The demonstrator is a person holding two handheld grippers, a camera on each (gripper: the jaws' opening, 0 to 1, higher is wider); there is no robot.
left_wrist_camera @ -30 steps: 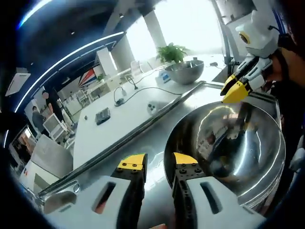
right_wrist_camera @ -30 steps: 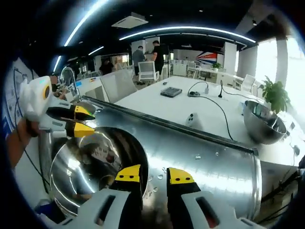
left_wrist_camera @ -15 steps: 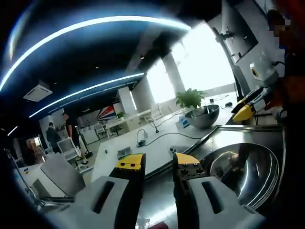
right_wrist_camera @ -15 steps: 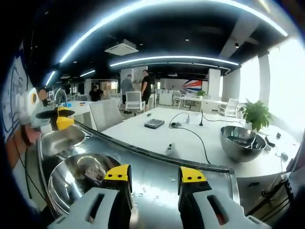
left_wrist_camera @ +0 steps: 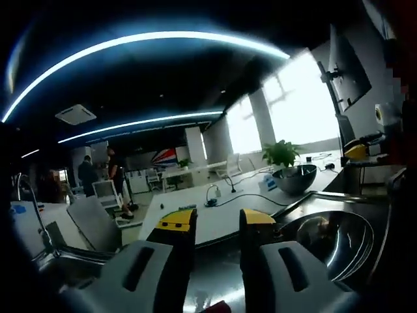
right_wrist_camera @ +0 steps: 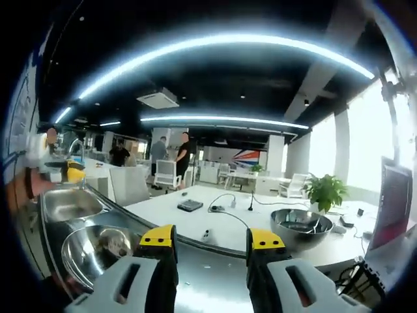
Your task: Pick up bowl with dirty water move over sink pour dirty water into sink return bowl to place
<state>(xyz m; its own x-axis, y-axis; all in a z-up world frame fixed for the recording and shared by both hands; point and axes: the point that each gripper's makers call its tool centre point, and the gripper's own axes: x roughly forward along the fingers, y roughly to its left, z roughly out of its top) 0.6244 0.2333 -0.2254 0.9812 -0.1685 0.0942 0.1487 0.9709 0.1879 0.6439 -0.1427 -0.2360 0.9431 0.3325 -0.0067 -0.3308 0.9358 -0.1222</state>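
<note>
Open-plan office, dark ceiling with curved light strips, bright windows on the right. Steel counter (right_wrist_camera: 215, 287) in the foreground, with a sink (right_wrist_camera: 68, 203) set into it at the left in the right gripper view.

Task bowl (right_wrist_camera: 98, 251) sits on the counter just right of the sink, upright; in the left gripper view the same bowl (left_wrist_camera: 329, 238) lies low right. Whether any water remains in it cannot be told; the inside reads as reflections. Placement suggests the bowl is back at its spot and the pour is done.

Left gripper (left_wrist_camera: 215, 222): jaws spread, pinching nothing, raised clear of the bowl. Right gripper (right_wrist_camera: 212, 238): jaws apart, nothing between them, also well above the counter.

Around: second steel bowl (right_wrist_camera: 301, 225) on the white table (right_wrist_camera: 189, 225) beyond the counter, near a potted plant (right_wrist_camera: 324, 190); cables and a small dark device (right_wrist_camera: 190, 205) on that table. People (right_wrist_camera: 176, 156) stand far back by chairs. Faucet (right_wrist_camera: 76, 145) rises behind the sink. Nothing stands between grippers and bowl.
</note>
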